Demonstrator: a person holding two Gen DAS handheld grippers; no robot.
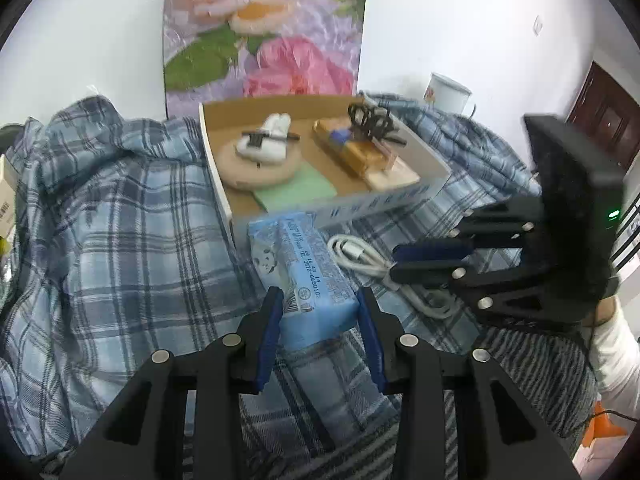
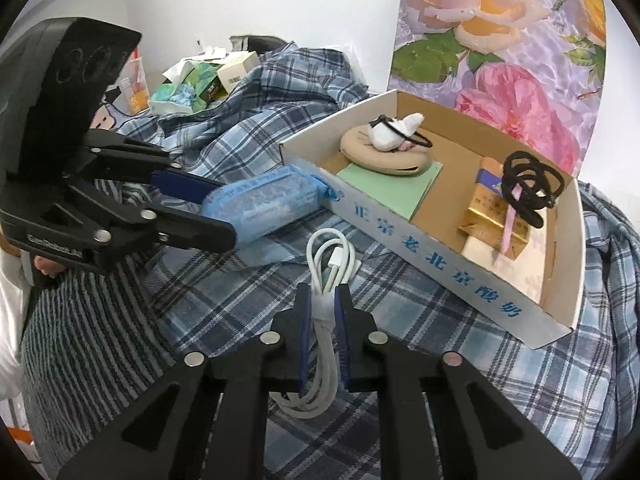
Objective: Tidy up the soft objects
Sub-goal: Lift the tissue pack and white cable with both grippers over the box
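Observation:
A blue tissue pack (image 1: 304,276) lies on the plaid cloth in front of a cardboard box (image 1: 360,206). My left gripper (image 1: 320,304) has its jaws on both sides of the pack's near end, shut on it; the pack also shows in the right wrist view (image 2: 264,204). My right gripper (image 2: 324,304) is shut on a coiled white cable (image 2: 330,264), which lies to the right of the pack (image 1: 360,256). The box (image 2: 440,240) holds a beige round pad (image 2: 384,156) with a white roll (image 2: 394,132), a green sheet (image 2: 392,184), a gold pack (image 2: 492,216) and black hair ties (image 2: 528,184).
A blue plaid cloth (image 1: 120,220) covers the surface and bunches up at the left. A flower poster (image 1: 264,28) leans on the wall behind the box. A white mug (image 1: 448,92) stands at the back right. Tissue boxes and cartons (image 2: 192,84) sit at the far left.

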